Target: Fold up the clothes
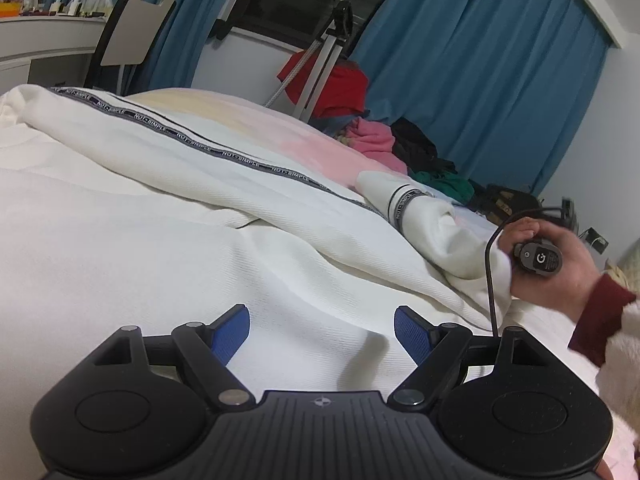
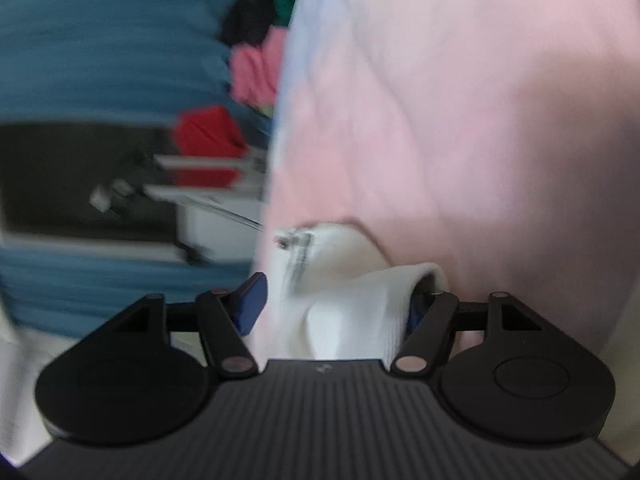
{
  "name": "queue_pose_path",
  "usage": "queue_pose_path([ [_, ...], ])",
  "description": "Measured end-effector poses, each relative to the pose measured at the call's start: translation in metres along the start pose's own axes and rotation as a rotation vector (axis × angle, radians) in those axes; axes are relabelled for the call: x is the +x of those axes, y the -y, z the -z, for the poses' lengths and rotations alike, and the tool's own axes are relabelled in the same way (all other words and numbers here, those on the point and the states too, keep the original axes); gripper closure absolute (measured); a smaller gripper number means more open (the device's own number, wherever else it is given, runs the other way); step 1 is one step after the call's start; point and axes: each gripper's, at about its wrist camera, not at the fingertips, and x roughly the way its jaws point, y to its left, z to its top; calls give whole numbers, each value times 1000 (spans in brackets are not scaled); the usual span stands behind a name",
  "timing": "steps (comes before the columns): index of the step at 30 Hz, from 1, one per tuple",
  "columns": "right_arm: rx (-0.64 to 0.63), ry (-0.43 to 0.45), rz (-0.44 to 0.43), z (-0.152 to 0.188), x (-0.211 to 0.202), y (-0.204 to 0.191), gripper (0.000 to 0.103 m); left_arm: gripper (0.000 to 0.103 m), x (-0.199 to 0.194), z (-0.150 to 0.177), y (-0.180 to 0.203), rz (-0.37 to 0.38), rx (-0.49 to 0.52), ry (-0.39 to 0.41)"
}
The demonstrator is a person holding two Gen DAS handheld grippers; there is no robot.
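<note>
A white garment [image 1: 168, 216] with a grey lettered stripe lies spread over the bed, one sleeve stretching toward the far right. My left gripper [image 1: 322, 330] is open and empty, hovering low over the white cloth. My right gripper [image 2: 336, 304] is turned on its side, its jaws wide apart around the white ribbed cuff [image 2: 360, 312] of the sleeve; the view is blurred. In the left wrist view the person's hand [image 1: 560, 272] holds the right gripper at the sleeve end [image 1: 460, 240].
A pink and yellow bedsheet [image 2: 460, 120] lies under the garment. A pile of red, pink, black and green clothes [image 1: 376, 136] sits at the far bed edge by a tripod [image 1: 324, 56]. Blue curtains [image 1: 480, 60], a chair [image 1: 132, 28] and a desk stand behind.
</note>
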Motion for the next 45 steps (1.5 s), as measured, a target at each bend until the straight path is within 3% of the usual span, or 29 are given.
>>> queue_pose_path([
  [1,-73,24,44,-3,-1,-12,70,22,1,0,-1,0,-2,-2],
  [2,-145,53,70,-8,-5,-24,82,22,1,0,-2,1,-4,-3],
  [4,-285,120,116,-17,-14,-50,90,22,1,0,-1,0,0,-1],
  [11,-819,631,186,-53,-93,-118,93,22,2,1,2,-8,21,5],
  [13,-899,701,228,-63,-111,-112,93,22,2,1,2,-12,29,4],
  [16,-836,693,271,-85,-125,-73,93,22,2,2,2,-18,42,4],
  [22,-542,552,393,-102,-137,41,93,22,2,4,6,-29,70,2],
  [25,-464,514,387,-111,-137,69,95,22,2,4,8,-32,80,2],
  [30,-525,515,412,-113,-138,58,94,22,2,1,13,-55,115,10],
  [34,-546,492,461,-96,-144,47,88,22,-6,-2,26,-75,178,42],
  [36,-560,468,483,-81,-163,49,78,21,-14,-3,35,-74,211,62],
  [38,-632,462,505,-59,-173,40,48,21,-23,-5,43,-76,235,80],
  [40,-696,463,494,-35,-187,30,33,19,-33,-6,49,-85,251,97],
  [45,-737,341,333,28,-240,12,34,12,-63,-8,64,-95,269,144],
])
